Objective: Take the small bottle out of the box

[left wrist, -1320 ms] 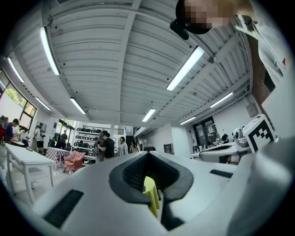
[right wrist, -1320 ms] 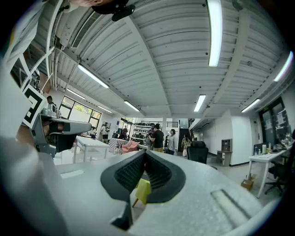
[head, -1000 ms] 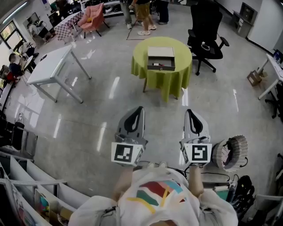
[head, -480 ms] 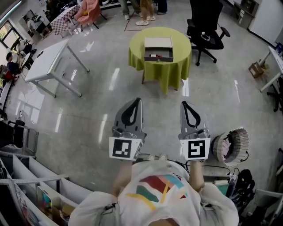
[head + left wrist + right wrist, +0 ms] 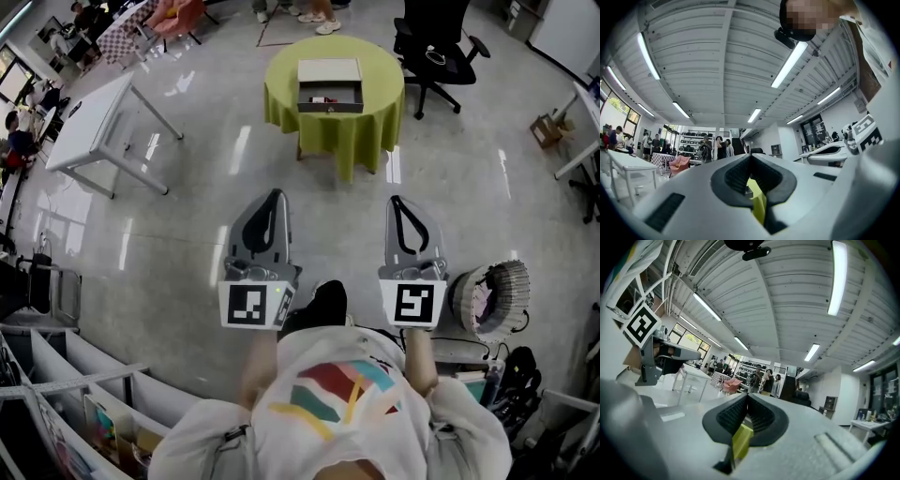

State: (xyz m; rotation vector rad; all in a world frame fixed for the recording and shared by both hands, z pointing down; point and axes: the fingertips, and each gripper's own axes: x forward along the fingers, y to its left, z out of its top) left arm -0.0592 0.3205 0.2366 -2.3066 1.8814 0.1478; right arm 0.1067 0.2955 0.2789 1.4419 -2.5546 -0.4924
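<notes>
Left gripper [image 5: 273, 195]: jaws together, nothing between them, held level and pointing ahead. Right gripper [image 5: 396, 201]: jaws likewise closed tip to tip, empty, alongside the left and a little apart from it. Small bottle [image 5: 323, 99]: a dark item with a touch of red, lying in the open front section of the box [image 5: 329, 73]; well ahead of both grippers, roughly on the line between them; too small here to make out its shape or how it lies. Box: shallow, pale inside, set on a round table [image 5: 375, 127] draped in a yellow-green cloth, well apart from both grippers across bare floor [image 5: 187, 234]. Black office chair [image 5: 433, 52]: beside the table, ahead and to the right of the right gripper. White table [image 5: 94, 127]: ahead and far to the left of the left gripper. Woven basket [image 5: 492, 298]: just right of the right gripper, on the floor. Step in hand, as judged: the approach, with no reach begun. Next move calls for closing the distance to the table, parting the jaws of one gripper, and bringing them down over the bottle without catching the box wall.
</notes>
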